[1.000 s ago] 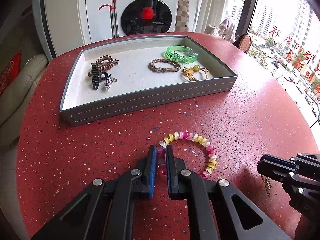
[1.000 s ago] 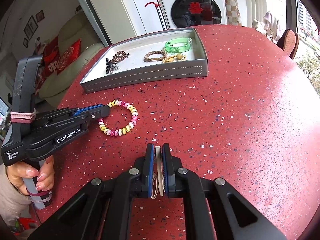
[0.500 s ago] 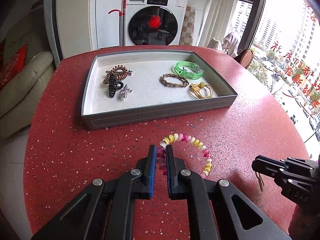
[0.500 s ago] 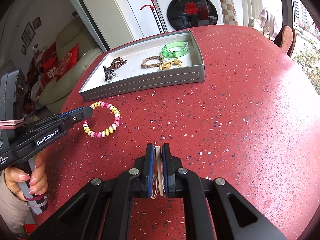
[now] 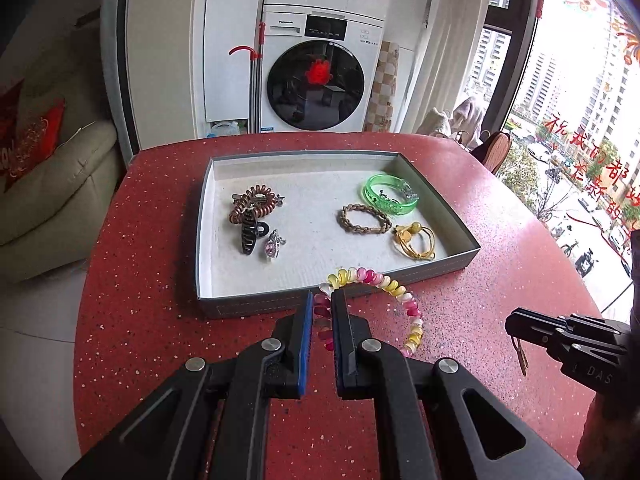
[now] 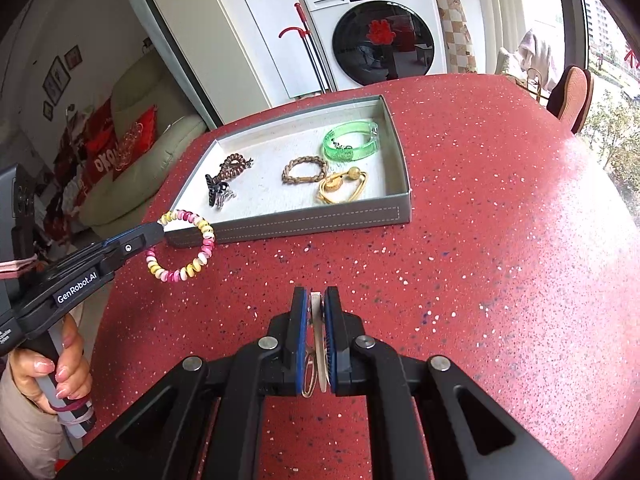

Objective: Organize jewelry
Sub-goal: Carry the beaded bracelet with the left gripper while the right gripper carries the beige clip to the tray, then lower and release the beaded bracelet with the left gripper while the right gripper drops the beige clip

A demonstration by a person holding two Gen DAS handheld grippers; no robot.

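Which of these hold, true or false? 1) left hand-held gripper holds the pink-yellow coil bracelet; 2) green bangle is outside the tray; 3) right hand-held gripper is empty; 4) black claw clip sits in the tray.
1) True: the left hand-held gripper is shut on the coil bracelet.
2) False: the green bangle lies inside the tray.
3) False: the right hand-held gripper clamps a thin gold-coloured piece.
4) True: the black claw clip lies there.

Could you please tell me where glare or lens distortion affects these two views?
Left wrist view: the window is blown out white and the tray edges bow. Right wrist view: glare washes the table by the window, and dark corners ring the frame.
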